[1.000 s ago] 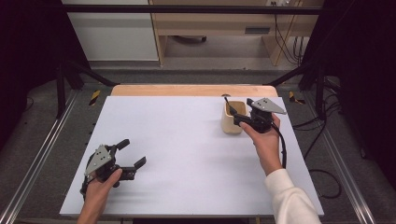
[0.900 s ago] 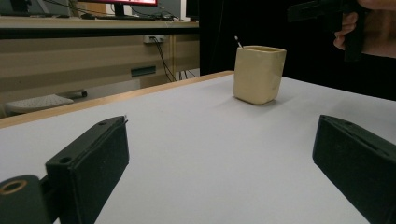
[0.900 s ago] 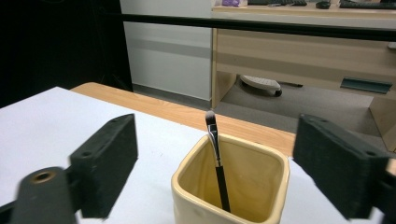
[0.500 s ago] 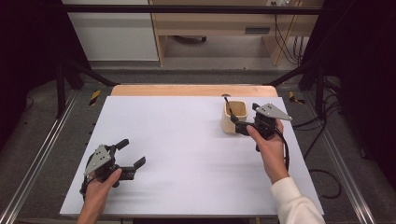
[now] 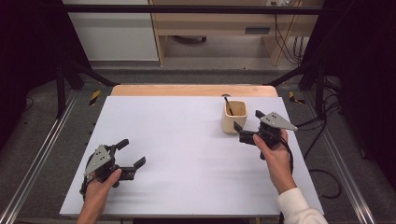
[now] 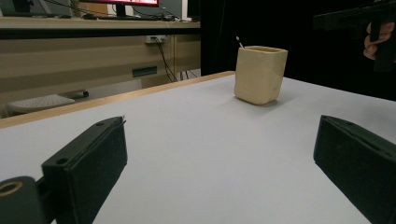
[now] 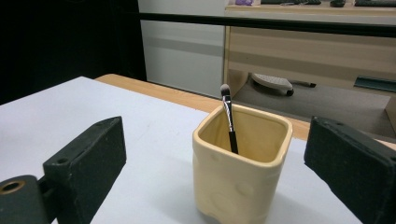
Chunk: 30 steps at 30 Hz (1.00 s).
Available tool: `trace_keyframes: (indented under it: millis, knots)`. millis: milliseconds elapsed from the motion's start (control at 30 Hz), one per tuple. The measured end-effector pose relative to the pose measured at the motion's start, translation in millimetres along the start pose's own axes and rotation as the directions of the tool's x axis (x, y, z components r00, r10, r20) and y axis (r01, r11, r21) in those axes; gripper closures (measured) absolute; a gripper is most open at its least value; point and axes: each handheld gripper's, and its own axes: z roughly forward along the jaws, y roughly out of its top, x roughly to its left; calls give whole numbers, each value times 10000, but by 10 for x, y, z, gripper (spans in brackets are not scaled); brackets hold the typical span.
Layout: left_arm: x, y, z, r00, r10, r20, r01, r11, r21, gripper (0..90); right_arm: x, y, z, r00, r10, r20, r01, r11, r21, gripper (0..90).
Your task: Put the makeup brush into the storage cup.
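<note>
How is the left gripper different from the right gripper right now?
The left gripper sits low over bare white table near the front edge, while the right gripper is farther back, right beside the cream cup with a brush in it. The left gripper has nothing between its jaws; the right gripper's jaws frame the cup without touching it. Both are black, open wide, and each is held in a hand.

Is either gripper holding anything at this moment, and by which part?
Nothing is held. The right gripper stands open beside the cup; the left gripper is open over bare table.
</note>
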Motion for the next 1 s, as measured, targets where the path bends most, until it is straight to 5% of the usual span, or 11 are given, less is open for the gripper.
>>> trace_keyframes:
  millis: [233, 1000]
  knots:
    - [-1, 1, -4, 10000, 51, 2, -51, 10000, 9, 23, -4, -104, -109, 9993, -365, 32, 365, 9993, -23, 65]
    - [-12, 7, -11, 9999, 137, 42, -137, 9999, 17, 23, -55, -525, -418, 9987, -435, 263, 438, 9990, -94, 65]
